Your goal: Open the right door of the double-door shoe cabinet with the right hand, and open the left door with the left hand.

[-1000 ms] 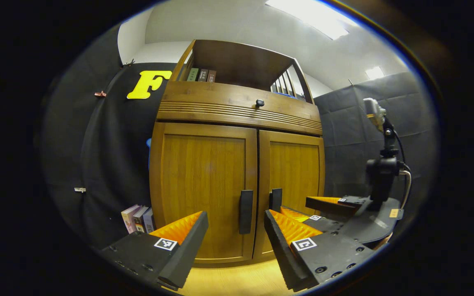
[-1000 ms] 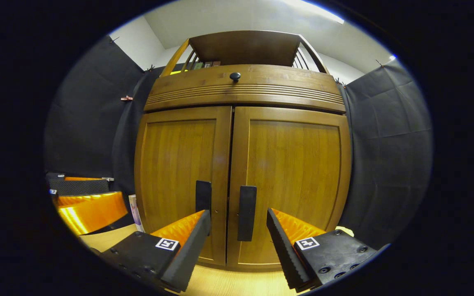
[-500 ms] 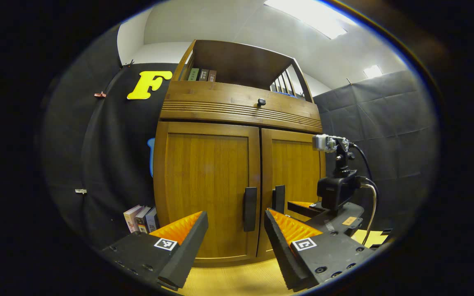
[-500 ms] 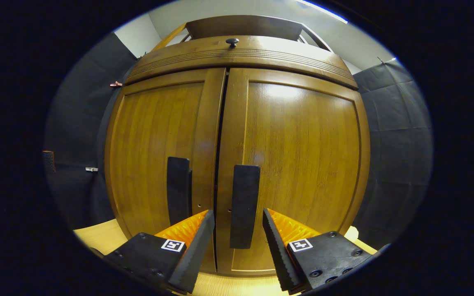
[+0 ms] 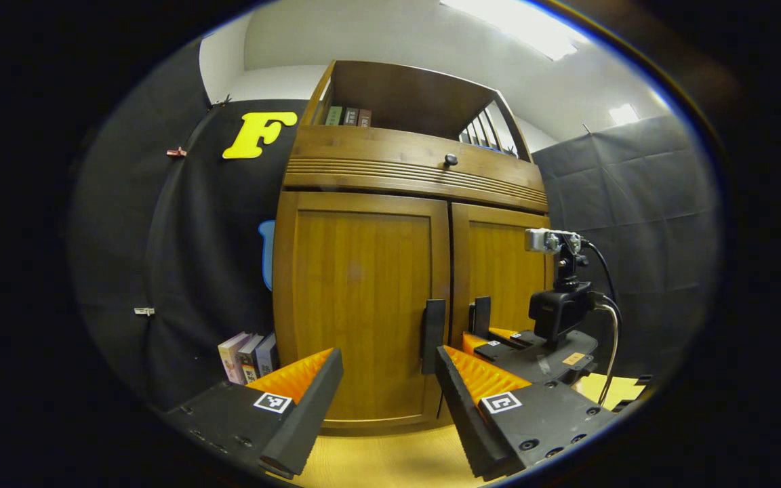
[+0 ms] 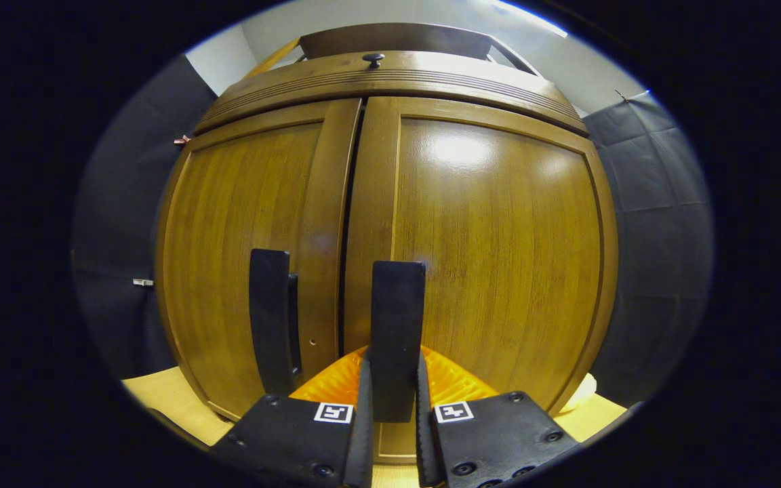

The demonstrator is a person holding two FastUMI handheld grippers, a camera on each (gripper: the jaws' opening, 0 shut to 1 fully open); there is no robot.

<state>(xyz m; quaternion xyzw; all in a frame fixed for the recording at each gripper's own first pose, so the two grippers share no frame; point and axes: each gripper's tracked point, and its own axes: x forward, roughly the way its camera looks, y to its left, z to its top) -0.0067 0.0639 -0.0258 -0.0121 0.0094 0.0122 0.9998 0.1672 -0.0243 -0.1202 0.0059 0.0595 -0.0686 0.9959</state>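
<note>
Both doors of the shoe cabinet are shut: the right gripper pinches the right door's handle, ready to pull, while the left gripper, fingers spread, waits short of the left door's handle.

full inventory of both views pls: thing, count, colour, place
shoe cabinet: 1, brown wood, against the booth wall
doors: 2, brown wood, both closed; left door, right door
door handles: 2, black, vertical bars either side of the centre seam; left handle, right handle
drawer knob: 1, dark, on the ribbed band above the doors
shelf books: 3, dark spines, top open shelf
floor books: 3, pale and dark, standing left of the cabinet
floor: light wood
left gripper: open, short of the left handle
right gripper: closed on the right handle
</note>
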